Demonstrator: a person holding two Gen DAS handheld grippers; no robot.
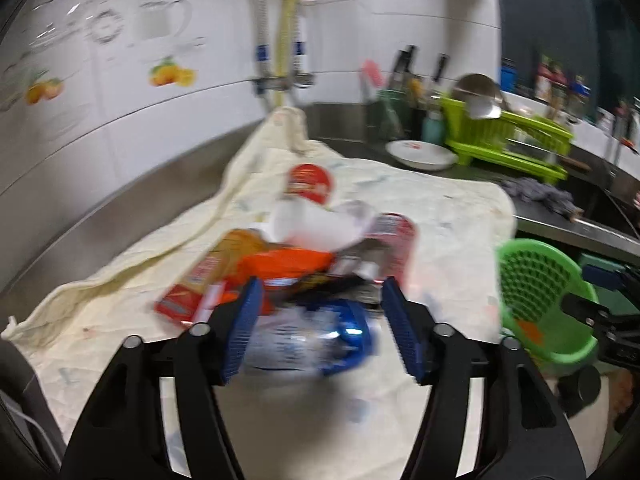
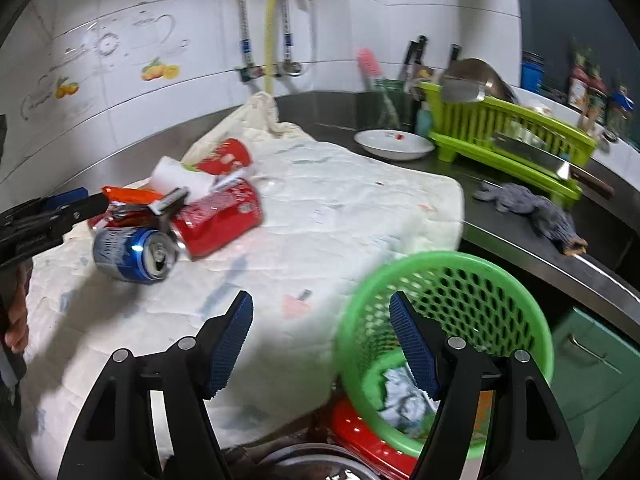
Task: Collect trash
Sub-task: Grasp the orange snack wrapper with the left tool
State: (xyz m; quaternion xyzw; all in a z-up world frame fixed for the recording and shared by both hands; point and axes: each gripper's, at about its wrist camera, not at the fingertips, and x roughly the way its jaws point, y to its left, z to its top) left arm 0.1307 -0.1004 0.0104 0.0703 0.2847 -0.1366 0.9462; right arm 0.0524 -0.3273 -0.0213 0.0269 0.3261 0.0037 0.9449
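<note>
Both claws apart, empty — left claw (image 1: 320, 320) nearing blue can (image 2: 134, 254); could roll toward six o'clock off the counter (image 2: 520, 236).

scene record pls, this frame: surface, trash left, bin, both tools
surface: cream cloth spread over steel counter
trash on cloth: blue can on its side, red can on its side, orange wrapper, white paper, more red packaging behind
bin: green basket at the cloth's near right edge, crumpled paper already inside
left tool: open, blue can lies in line with its gap, contact unclear from blur
right tool: open, empty, near basket rim
other: dish rack, white bowl, grey rag
</note>
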